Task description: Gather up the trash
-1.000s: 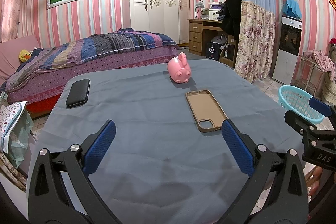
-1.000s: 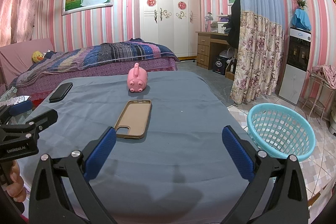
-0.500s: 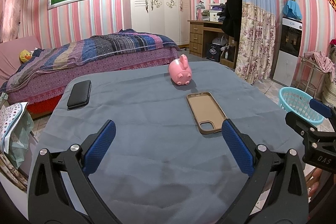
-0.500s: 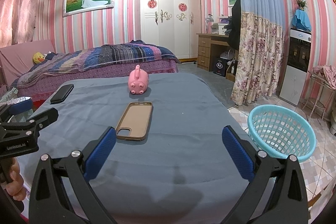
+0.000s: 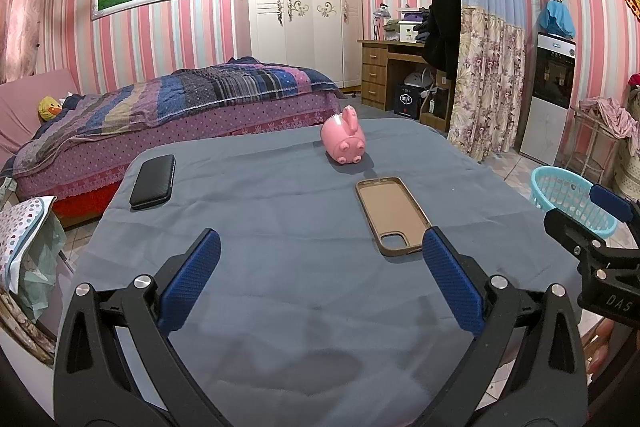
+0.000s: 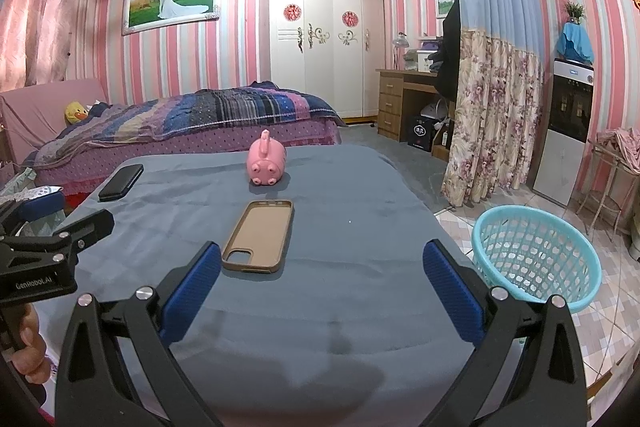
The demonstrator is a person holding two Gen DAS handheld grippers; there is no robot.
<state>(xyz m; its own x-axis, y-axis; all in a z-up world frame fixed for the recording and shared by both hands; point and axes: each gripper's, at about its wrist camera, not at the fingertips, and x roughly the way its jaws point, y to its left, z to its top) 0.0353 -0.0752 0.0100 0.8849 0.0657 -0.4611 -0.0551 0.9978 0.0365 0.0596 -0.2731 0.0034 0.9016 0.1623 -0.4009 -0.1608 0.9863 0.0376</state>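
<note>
On a table with a grey-blue cloth (image 5: 280, 227) (image 6: 360, 227) lie a brown phone case (image 5: 392, 215) (image 6: 260, 235), a pink pig toy (image 5: 345, 143) (image 6: 266, 161) and a black wallet-like case (image 5: 154, 181) (image 6: 121, 181). A turquoise plastic basket (image 6: 536, 255) (image 5: 568, 199) stands on the floor right of the table. My left gripper (image 5: 320, 267) is open and empty above the near table edge. My right gripper (image 6: 320, 267) is open and empty, to the right of the left one.
A bed (image 5: 180, 107) stands behind the table. A bag with polka dots (image 5: 24, 239) hangs at the left. A flowered curtain (image 6: 492, 115), a desk (image 6: 404, 99) and a water dispenser (image 6: 568, 127) are at the right. The floor by the basket is tiled.
Both grippers have drifted slightly, so the table objects sit a little differently in view. Both stay open and empty. Nothing on the table has moved.
</note>
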